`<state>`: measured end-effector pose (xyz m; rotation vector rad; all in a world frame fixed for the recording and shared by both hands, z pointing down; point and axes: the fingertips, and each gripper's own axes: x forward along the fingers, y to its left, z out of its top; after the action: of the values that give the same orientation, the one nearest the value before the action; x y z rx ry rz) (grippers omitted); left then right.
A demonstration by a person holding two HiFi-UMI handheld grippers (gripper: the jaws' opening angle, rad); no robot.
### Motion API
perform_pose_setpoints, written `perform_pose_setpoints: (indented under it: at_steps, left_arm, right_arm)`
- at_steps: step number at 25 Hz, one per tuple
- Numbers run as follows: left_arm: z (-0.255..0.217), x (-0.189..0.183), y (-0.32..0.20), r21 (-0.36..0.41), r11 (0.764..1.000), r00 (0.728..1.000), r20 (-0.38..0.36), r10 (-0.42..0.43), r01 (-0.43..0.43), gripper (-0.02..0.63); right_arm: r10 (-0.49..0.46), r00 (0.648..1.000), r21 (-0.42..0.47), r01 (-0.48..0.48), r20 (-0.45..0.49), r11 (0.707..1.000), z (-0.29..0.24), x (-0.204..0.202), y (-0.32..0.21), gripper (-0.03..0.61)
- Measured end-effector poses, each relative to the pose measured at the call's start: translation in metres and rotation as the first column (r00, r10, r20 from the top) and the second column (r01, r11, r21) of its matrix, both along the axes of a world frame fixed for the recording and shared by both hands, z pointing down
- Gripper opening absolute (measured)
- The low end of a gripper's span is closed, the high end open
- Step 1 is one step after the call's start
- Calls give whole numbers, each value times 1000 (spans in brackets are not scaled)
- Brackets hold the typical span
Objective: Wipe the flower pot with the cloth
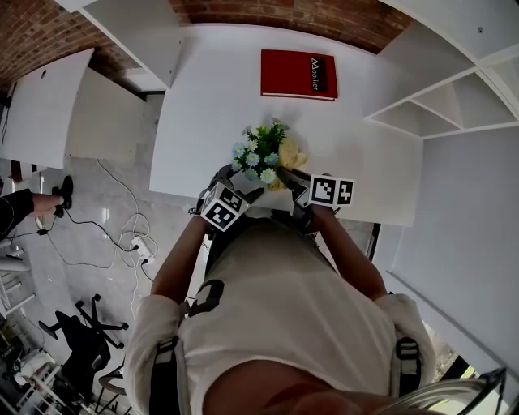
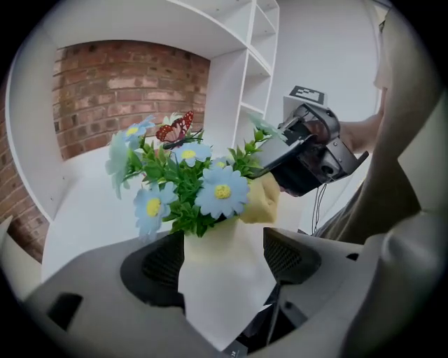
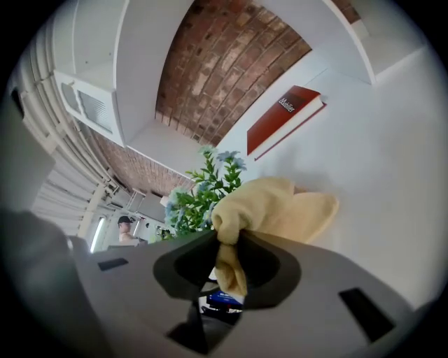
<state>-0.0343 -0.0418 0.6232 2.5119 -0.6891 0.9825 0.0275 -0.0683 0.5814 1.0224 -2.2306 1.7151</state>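
1. Closest in, my left gripper [image 2: 227, 259] has its jaws closed on the flower pot [image 2: 224, 287]. One pad lies against each side of its white wall. The pot fills the gap between them and leans a little.
2. Just beside it, my right gripper [image 3: 227, 262] has its jaws pinching a fold of the yellow cloth [image 3: 276, 206]. The rest of the cloth bunches out past the tips.
3. That bunch lies against the upper right of the pot, just under the flowers [image 2: 189, 185]. The dark body of the right gripper stands close above the blooms on that side.
4. The flowers are blue with yellow centres among green leaves. They rise over the rim and stand in front of both pairs of jaws. A red butterfly [image 2: 175, 129] sits at the top of them.
5. From the head view, the pot is at the near edge of the white counter [image 1: 203, 105], right in front of my body. I cannot tell whether its base touches the top.
6. Past the flowers the counter runs open to a red book [image 1: 298, 74], which lies flat near the far edge, well apart from the pot.
7. The counter's left edge drops to the floor [image 1: 105, 194], where cables [image 1: 139, 243] trail.
8. White shelves [image 1: 442, 105] close in the right side.
9. Behind the far edge stands a brick wall [image 1: 276, 10].
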Motion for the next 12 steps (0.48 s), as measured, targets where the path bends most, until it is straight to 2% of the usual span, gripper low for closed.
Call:
perform_pose_setpoints:
  at_steps: [3, 6, 10, 12]
  left_arm:
    - [0, -5, 8, 0, 1000, 1000, 14, 3, -3, 367]
    - [3, -18, 1, 3, 1000, 999, 34, -19, 19, 368]
    - [1, -23, -17, -53, 999, 1000, -9, 1, -2, 368]
    - [-1, -21, -27, -34, 999, 999, -9, 36, -36, 368]
  right_arm:
    - [2, 1000, -27, -3, -9, 1000, 12, 3, 4, 98]
    - [-27, 997, -57, 23, -67, 998, 35, 4, 11, 98]
    - [-58, 984, -102, 41, -166, 994, 71, 12, 17, 97]
    - [-50, 985, -114, 31, -165, 993, 77, 15, 18, 97]
